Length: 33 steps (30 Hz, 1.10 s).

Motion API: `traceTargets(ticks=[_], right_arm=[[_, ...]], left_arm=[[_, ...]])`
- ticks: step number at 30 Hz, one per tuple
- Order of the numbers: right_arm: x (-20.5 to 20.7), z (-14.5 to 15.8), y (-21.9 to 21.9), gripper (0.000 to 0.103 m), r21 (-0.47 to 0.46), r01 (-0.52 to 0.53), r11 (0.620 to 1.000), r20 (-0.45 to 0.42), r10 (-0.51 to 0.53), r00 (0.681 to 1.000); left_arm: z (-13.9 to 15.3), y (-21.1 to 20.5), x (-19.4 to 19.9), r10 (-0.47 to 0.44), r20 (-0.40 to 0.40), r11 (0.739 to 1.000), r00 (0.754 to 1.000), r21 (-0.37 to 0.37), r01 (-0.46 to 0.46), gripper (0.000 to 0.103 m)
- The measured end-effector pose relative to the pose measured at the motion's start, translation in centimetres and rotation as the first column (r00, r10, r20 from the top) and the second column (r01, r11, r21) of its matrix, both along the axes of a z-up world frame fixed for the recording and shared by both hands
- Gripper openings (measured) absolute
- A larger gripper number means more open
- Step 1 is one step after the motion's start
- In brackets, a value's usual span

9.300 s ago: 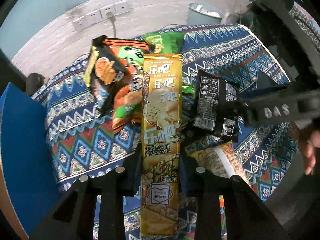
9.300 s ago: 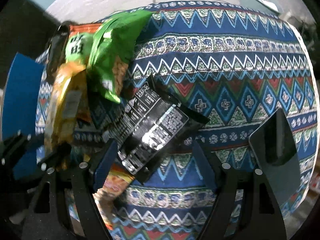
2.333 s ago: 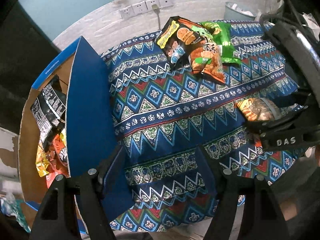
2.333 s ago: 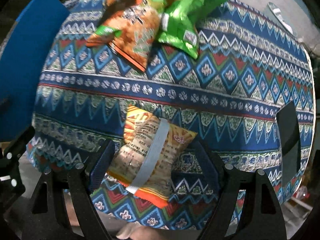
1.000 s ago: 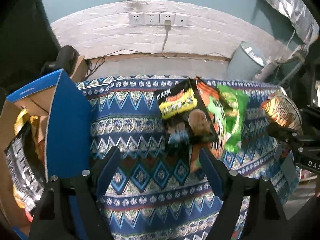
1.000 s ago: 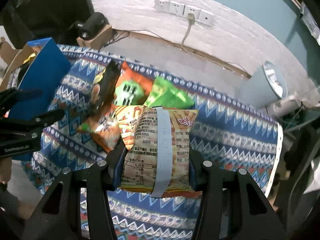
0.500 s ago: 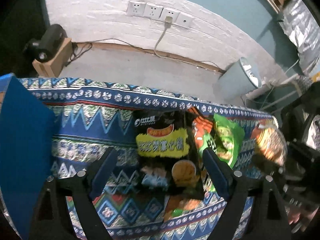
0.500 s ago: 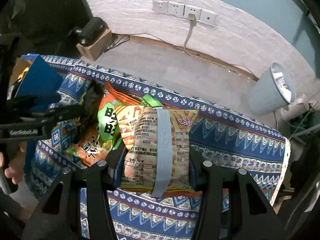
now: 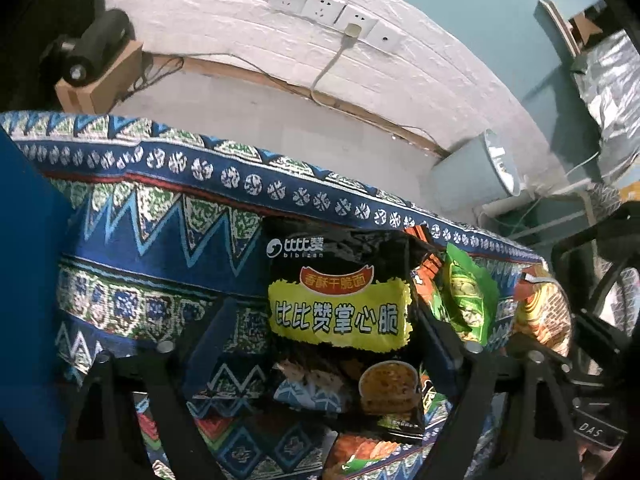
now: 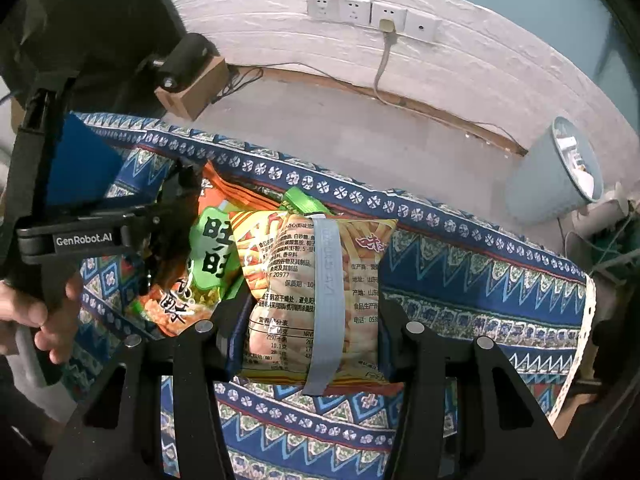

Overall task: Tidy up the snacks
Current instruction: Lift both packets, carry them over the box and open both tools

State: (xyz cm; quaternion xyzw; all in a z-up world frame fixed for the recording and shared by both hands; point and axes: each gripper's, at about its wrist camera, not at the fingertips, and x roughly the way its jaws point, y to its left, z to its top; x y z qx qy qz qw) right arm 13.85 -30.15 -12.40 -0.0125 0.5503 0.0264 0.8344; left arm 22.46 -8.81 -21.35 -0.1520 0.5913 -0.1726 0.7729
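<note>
My left gripper point(image 9: 320, 344) is open, its jaws on either side of a black snack bag with a yellow label point(image 9: 340, 316) lying on the patterned tablecloth point(image 9: 160, 240). An orange bag point(image 9: 424, 280) and a green bag point(image 9: 468, 300) lie beside it on the right. My right gripper point(image 10: 312, 320) is shut on an orange-yellow fries bag point(image 10: 316, 280) and holds it above the cloth point(image 10: 480, 280). The same fries bag shows at the right in the left wrist view point(image 9: 540, 312). In the right wrist view the left gripper point(image 10: 168, 220) sits over the orange-and-green bag point(image 10: 192, 272).
A blue box flap point(image 9: 24, 280) stands at the left; it also shows in the right wrist view point(image 10: 80, 168). Beyond the table are a grey bin point(image 10: 556, 176), a wall socket strip point(image 10: 372, 14) and a small camera on a cardboard box point(image 10: 188, 76).
My left gripper has closed in on the black bag, which now lies between its open jaws. My right gripper still holds the fries bag and has shifted slightly toward the pile.
</note>
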Motion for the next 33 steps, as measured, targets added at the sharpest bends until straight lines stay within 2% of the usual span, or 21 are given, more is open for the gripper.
traceTargets(ticks=[2,3,12,15,25,33], right_arm=[[0.1,-0.1,0.1,0.049,0.003,0.001,1.0,-0.003,-0.001,1.0],[0.1,-0.2,0.1,0.049,0.004,0.001,1.0,-0.004,-0.001,1.0],[-0.1,-0.1,0.5,0.049,-0.002,-0.005,1.0,0.001,0.005,1.0],[-0.4,0.1,0.8,0.049,-0.01,-0.007,1.0,0.009,0.007,1.0],[-1.0,1.5,2.3,0.049,-0.011,-0.021,1.0,0.04,0.022,0.999],[-1.7,3.2,4.0,0.049,0.004,-0.03,1.0,0.07,0.03,0.997]], left_arm=[[0.0,-0.1,-0.1,-0.02,-0.006,0.999,1.0,-0.026,0.02,0.061],[0.0,-0.3,-0.2,-0.033,-0.005,0.999,0.999,-0.009,0.032,0.057],[1.5,-2.2,-1.5,-0.12,0.076,0.985,0.99,0.13,0.109,0.057],[2.8,-2.4,-2.1,-0.152,0.122,0.97,0.981,0.208,0.125,0.057],[6.6,-1.1,-4.8,-0.241,0.207,0.914,0.948,0.376,0.151,0.057],[10.1,1.0,-7.3,-0.254,0.27,0.883,0.929,0.457,0.108,0.057]])
